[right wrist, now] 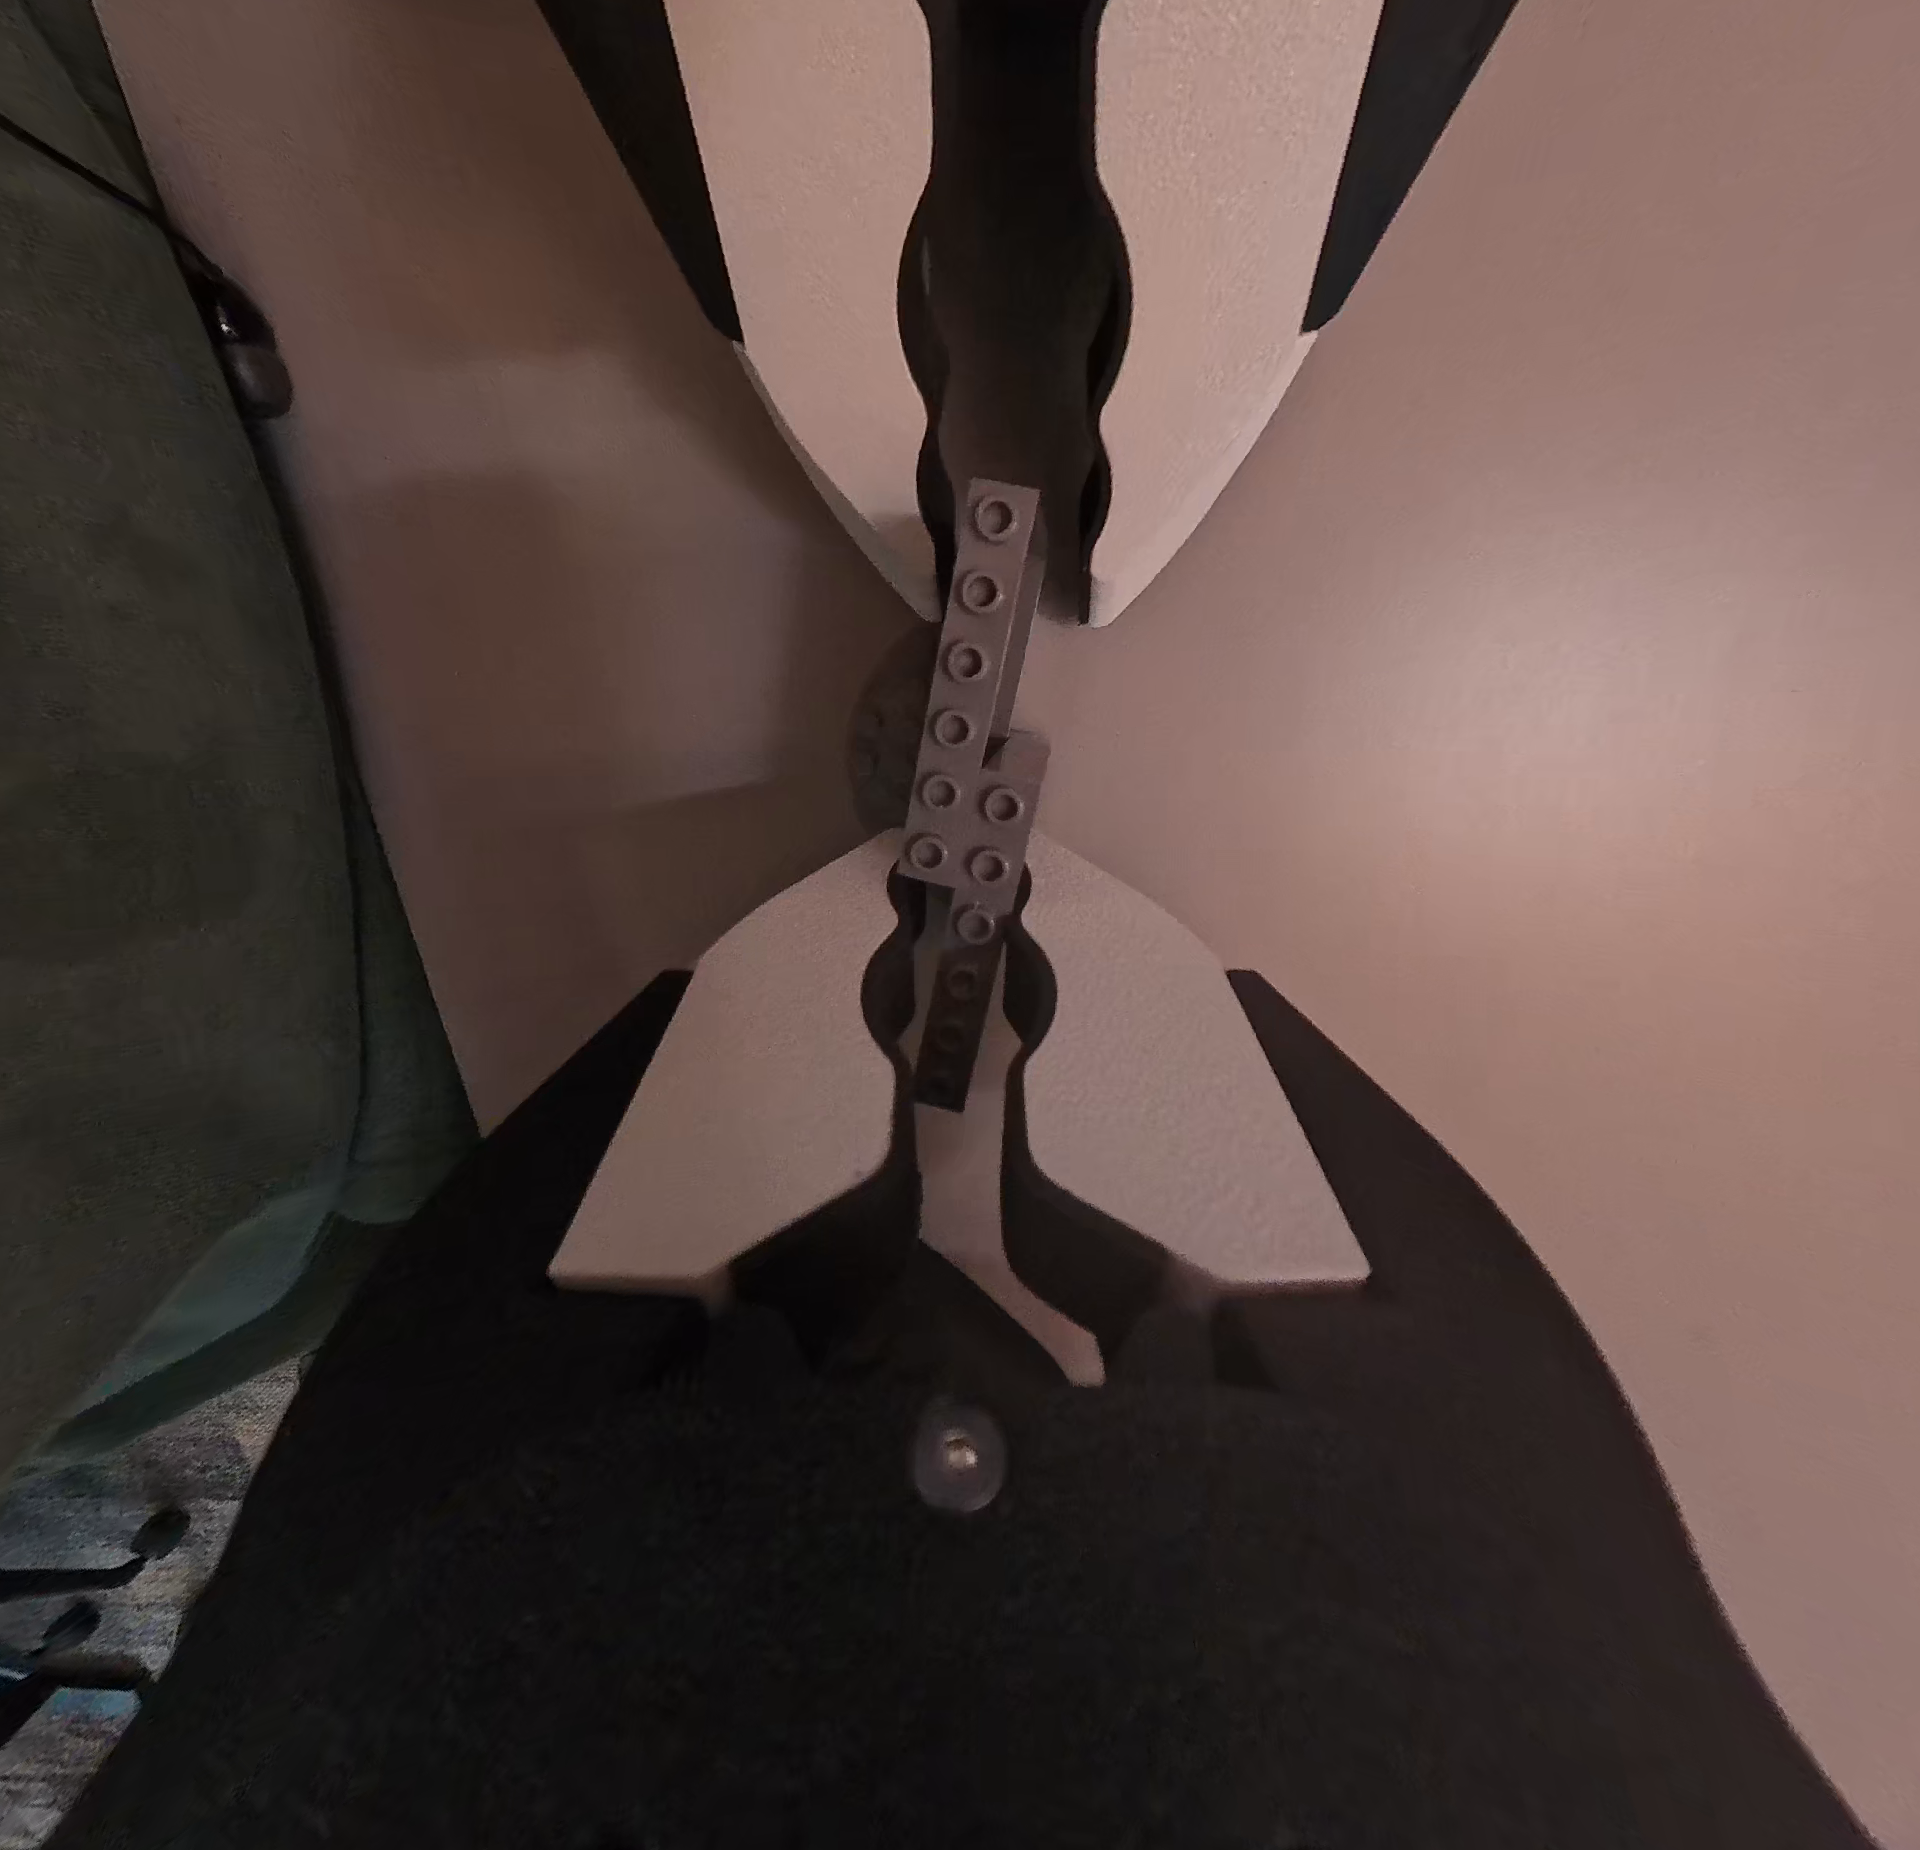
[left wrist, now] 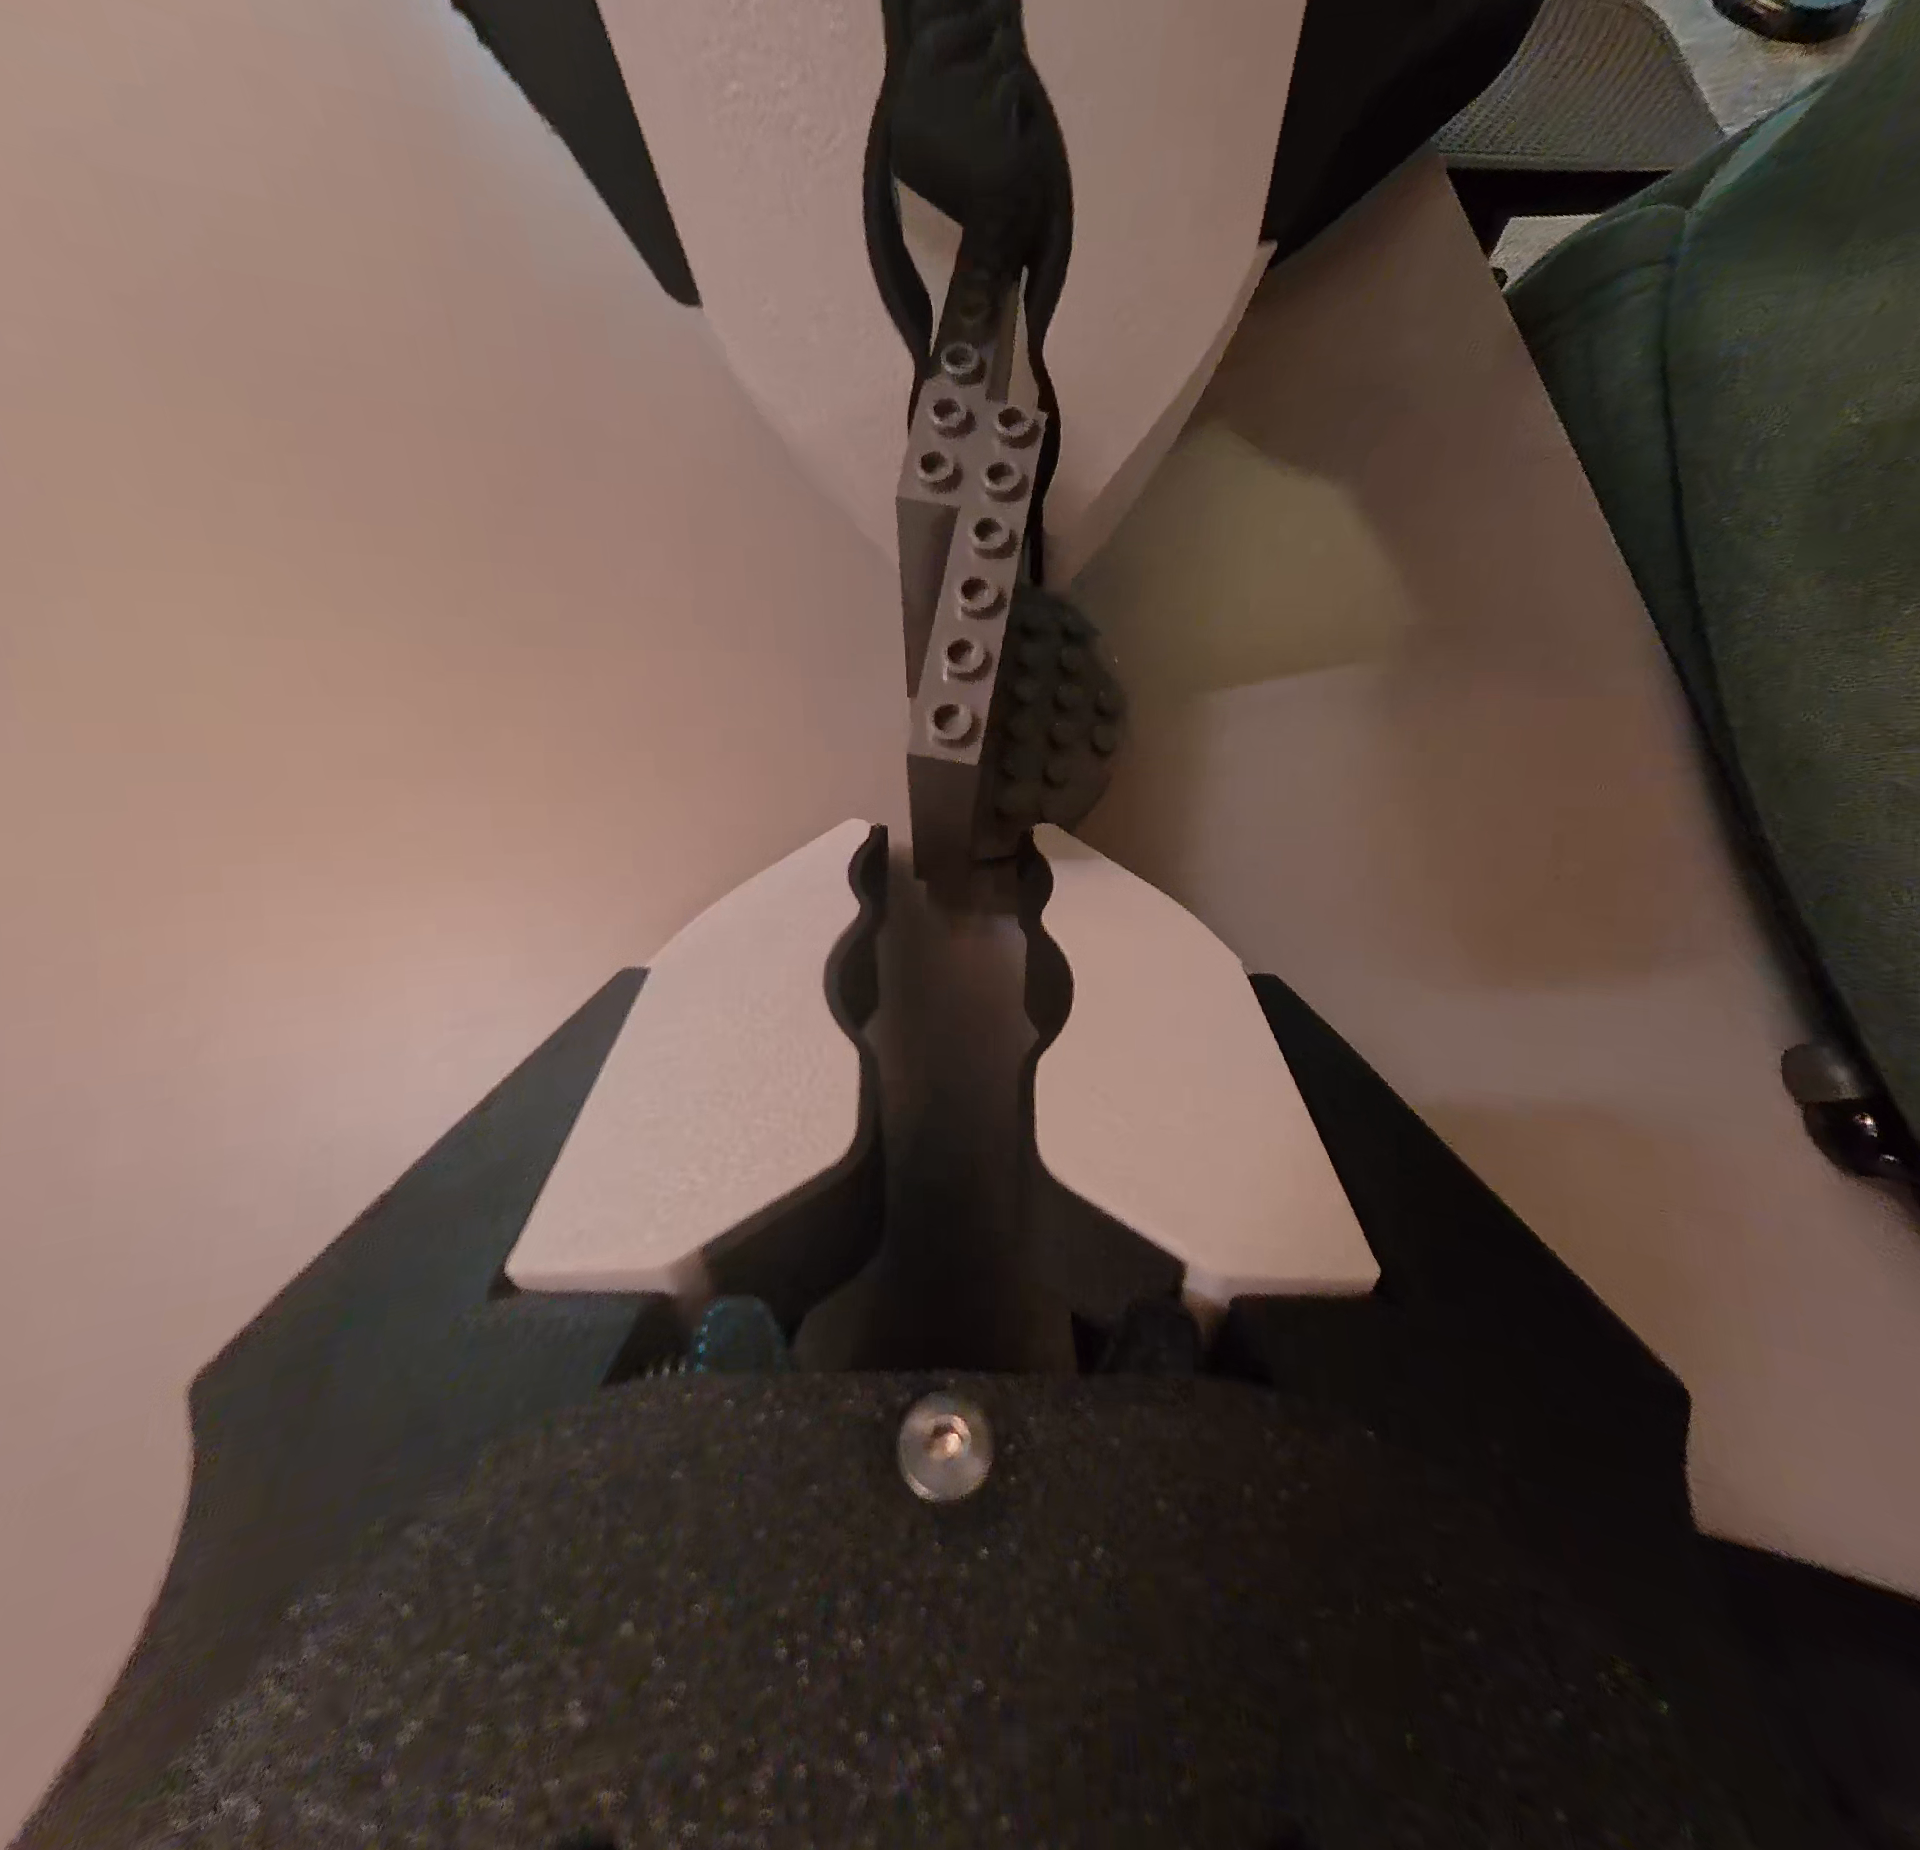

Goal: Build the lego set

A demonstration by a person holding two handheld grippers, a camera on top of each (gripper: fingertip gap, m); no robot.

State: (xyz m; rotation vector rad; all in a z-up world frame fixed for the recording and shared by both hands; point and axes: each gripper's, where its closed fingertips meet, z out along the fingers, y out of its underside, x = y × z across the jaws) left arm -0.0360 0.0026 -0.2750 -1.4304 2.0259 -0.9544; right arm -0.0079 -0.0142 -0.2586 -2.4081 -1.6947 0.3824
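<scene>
The grey lego assembly (left wrist: pixel 961 574) is pinched at opposite ends by left gripper (left wrist: pixel 951 855) and right gripper (right wrist: pixel 961 927); a dark round studded piece (left wrist: pixel 1055 720) is seen beside it.

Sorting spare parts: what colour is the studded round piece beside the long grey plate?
Dark grey, nearly black: the round piece shows best in the left wrist view.

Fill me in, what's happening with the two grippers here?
Mid-build. Both grippers hold one grey lego assembly between them above a pale table, facing each other. The left gripper has its jaws shut on one end, the right gripper on the other. A dark round studded piece sits against the assembly's side. Green upholstery lies beside the table.
</scene>
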